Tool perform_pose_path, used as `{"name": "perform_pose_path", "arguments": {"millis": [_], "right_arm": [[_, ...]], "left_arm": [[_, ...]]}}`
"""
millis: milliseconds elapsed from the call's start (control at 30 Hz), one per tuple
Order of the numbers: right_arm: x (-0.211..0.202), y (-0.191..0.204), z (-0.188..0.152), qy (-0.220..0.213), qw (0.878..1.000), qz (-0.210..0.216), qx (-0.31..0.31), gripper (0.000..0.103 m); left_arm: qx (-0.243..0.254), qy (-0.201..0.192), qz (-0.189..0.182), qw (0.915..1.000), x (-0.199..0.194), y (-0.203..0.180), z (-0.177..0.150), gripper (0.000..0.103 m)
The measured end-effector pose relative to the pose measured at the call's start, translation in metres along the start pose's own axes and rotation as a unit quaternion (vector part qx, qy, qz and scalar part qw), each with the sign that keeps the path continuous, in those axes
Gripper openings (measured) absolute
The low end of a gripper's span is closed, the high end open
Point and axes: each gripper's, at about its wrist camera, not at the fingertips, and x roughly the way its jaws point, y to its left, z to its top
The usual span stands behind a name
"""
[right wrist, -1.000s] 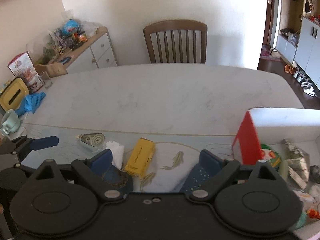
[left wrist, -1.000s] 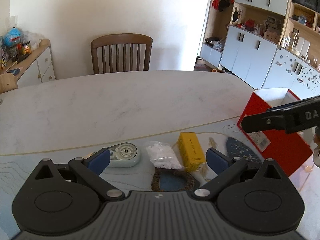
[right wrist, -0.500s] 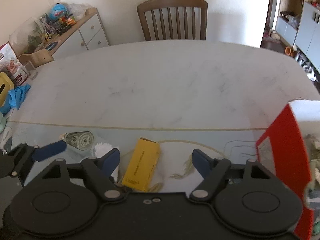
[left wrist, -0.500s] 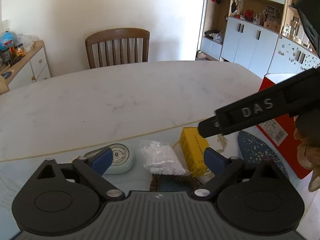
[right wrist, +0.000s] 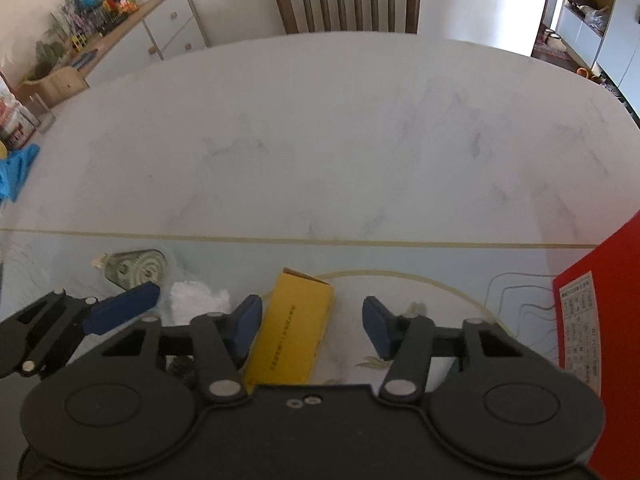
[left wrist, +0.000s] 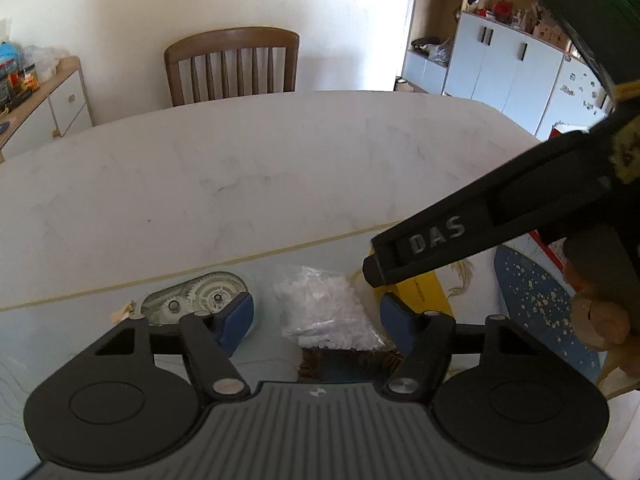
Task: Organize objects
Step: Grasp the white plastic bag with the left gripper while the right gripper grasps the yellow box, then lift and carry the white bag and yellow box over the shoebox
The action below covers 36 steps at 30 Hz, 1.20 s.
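Note:
A yellow box (right wrist: pixel 294 330) lies on the pale mat, between the open fingers of my right gripper (right wrist: pixel 312 326), which hangs low over it. In the left wrist view the yellow box (left wrist: pixel 420 294) is half hidden under the right gripper's arm. A clear bag of white bits (left wrist: pixel 324 306) lies between the open fingers of my left gripper (left wrist: pixel 316 320). It also shows in the right wrist view (right wrist: pixel 198 300). A round correction-tape dispenser (left wrist: pixel 200 296) lies left of the bag. Both grippers are empty.
A red box (right wrist: pixel 592 340) stands at the right on the table. A dark coaster (left wrist: pixel 344 362) lies under the bag's near end. A wooden chair (left wrist: pixel 234 64) stands at the far side of the marble table (left wrist: pixel 240 176). A cluttered sideboard (right wrist: pixel 120 28) is at the far left.
My right gripper moved left and down over the yellow box, away from the red box. My left gripper dropped closer to the bag of white bits.

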Motion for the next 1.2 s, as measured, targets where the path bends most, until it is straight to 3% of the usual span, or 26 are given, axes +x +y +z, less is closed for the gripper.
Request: {"name": "perform_pose_path", "arguments": {"millis": [200,467,600,1200], "right_arm": [[0.003,-0.001,-0.003,0.006,1.0,0.005,-0.003,0.041],[-0.001,-0.001,-0.003,0.001,1.0,0.001,-0.006,0.028],[-0.009,-0.005,-0.01,-0.005,1.0,0.001,-0.007,0.028],[-0.087,-0.006,-0.045,-0.036,0.999,0.015,-0.027,0.028]], "left_arm": [[0.009,0.011,0.004,0.9999,0.006,-0.006,-0.005,0.05],[0.008,0.013,0.004,0.9999,0.004,-0.01,-0.007,0.04],[0.005,0.014,0.005,0.9999,0.0,-0.011,-0.006,0.035],[-0.024,0.004,-0.023,0.9994,-0.056,-0.018,0.007,0.034]]}}
